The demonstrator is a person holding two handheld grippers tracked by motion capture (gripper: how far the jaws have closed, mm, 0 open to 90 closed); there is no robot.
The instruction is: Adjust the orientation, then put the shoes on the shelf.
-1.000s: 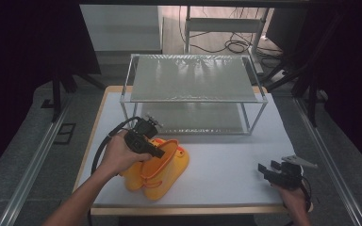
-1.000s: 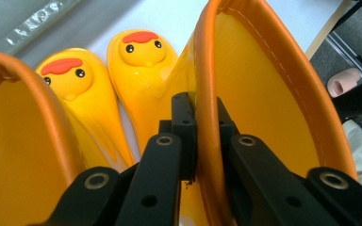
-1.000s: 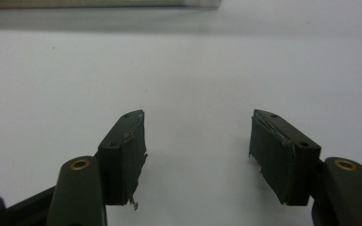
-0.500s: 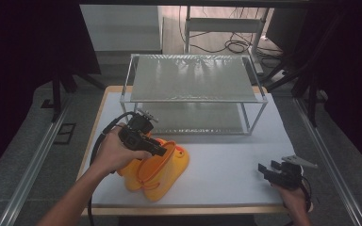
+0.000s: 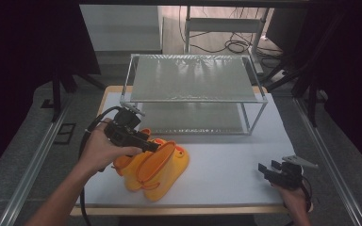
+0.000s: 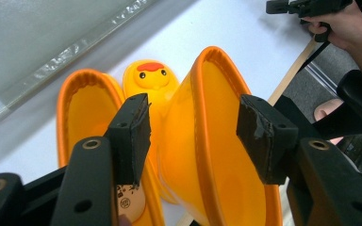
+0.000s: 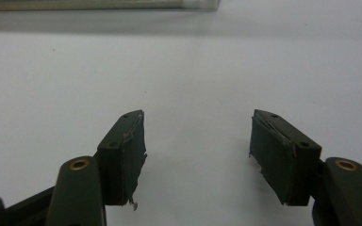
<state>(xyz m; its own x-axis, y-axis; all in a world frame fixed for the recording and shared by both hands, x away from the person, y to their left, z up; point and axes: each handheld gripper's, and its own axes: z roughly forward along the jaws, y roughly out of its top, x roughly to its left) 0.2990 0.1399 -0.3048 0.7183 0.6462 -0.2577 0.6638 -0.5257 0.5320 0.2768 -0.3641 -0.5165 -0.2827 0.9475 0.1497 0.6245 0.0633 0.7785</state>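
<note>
A pair of yellow rubber boots [image 5: 160, 169] with orange lining lies on the white table [image 5: 231, 179], front left. In the left gripper view a duck face [image 6: 151, 77] marks one toe. My left gripper [image 5: 152, 147] is open at the boot tops. One jaw sits between the two shafts, the other over the mouth of the nearer boot [image 6: 217, 155], so the jaws straddle its orange rim. The second boot [image 6: 82, 113] lies beside it. My right gripper [image 5: 275, 172] rests near the front right corner, open [image 7: 198, 150], with bare table between its jaws.
A two-tier metal-framed shelf [image 5: 193, 100] with glass-like panels stands at the back of the table, just beyond the boots. Its lower edge [image 7: 99, 4] shows at the top of the right gripper view. Metal rails [image 5: 33, 169] flank the table.
My left gripper has shifted slightly left and back along the boot tops, still open. The boots barely moved. The right gripper has stayed put.
</note>
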